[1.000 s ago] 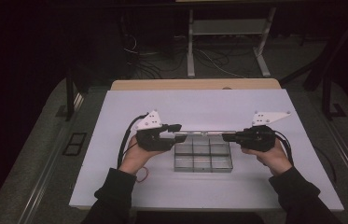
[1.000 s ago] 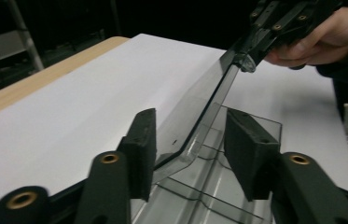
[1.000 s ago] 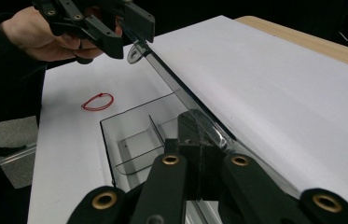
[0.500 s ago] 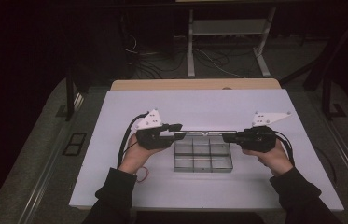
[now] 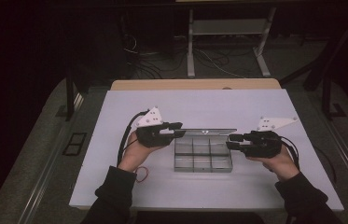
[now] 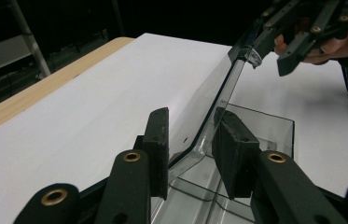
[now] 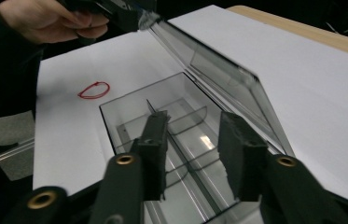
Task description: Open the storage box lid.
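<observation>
Desk (image 5: 115, 186) taken first: white, broad and flat, with a pale wooden strip along the far edge. Found near its middle a clear plastic compartment box (image 5: 203, 171), divided into six cells, all seemingly bare. Saw its clear hinged lid (image 6: 218, 93) raised along the far side, tilted rather than laid flat back. Found the left hand-held gripper (image 5: 181, 130) at the lid's left end, jaws part open and just closing, the lid's corner between the pads, a gap visible on one side, so not clamped. Found the right hand-held gripper (image 5: 230, 141) at the box's right end, jaws just opening, part open, gripping nothing. Spotted a small red rubber-band loop (image 7: 93, 89) lying apart on the desk by the left wrist. Feared a drop shut or a flop backward, with neither end pinched; feared also a skid of the light box, or strain on the hinge, from an off-centre squeeze.
</observation>
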Demonstrator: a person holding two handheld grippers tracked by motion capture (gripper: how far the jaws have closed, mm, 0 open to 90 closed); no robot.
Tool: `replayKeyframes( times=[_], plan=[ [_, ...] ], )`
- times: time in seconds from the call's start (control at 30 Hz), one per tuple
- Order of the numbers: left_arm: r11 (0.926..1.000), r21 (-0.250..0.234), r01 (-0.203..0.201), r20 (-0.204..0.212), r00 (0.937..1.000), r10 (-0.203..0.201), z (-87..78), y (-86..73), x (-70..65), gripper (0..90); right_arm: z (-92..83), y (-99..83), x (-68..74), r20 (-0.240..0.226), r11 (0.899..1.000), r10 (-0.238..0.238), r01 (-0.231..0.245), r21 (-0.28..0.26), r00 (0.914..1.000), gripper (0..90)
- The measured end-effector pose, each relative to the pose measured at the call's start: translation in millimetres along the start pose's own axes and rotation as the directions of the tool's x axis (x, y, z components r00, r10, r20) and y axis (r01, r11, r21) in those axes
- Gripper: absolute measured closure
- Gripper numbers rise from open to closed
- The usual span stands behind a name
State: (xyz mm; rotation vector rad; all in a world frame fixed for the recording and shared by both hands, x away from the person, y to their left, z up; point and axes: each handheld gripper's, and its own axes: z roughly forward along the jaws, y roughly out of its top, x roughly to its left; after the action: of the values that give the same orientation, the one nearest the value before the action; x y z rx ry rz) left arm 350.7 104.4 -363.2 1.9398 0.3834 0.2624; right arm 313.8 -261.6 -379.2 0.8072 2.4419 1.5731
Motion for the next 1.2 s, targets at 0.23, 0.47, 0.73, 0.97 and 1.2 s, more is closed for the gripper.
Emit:
replayKeyframes(
  times=[0.23,0.47,0.73,0.97,1.2],
  plan=[
    [1.0,-0.008,0.003,0.006,1.0,-0.003,0.9,2.0,6.3,68.4,-6.4,-14.4,2.3,0.068,1.0,0.021,-0.022,0.015,0.9975,45.4],
    [0.9999,-0.012,0.0,0.008,1.0,0.001,1.9,3.9,12.2,70.4,-9.1,-33.7,3.8,0.113,0.998,0.037,-0.043,0.051,0.9929,40.2],
    [0.9998,-0.018,0.01,0.013,0.9999,-0.01,3.6,6.2,18.1,71.3,-15.0,-52.7,3.4,0.176,0.996,0.055,-0.068,0.066,0.9828,33.9],
    [0.9996,-0.019,0.022,0.018,0.9996,-0.021,5.1,8.1,24.7,71.8,-17.4,-70.9,7.3,0.208,0.994,0.075,-0.09,0.06,0.9752,27.8],
    [0.9994,-0.021,0.028,0.023,0.9993,-0.028,6.7,10.7,30.8,72.3,-14.1,-79.9,13.3,0.226,0.994,0.086,-0.099,0.05,0.9703,23.4]
  ],
)
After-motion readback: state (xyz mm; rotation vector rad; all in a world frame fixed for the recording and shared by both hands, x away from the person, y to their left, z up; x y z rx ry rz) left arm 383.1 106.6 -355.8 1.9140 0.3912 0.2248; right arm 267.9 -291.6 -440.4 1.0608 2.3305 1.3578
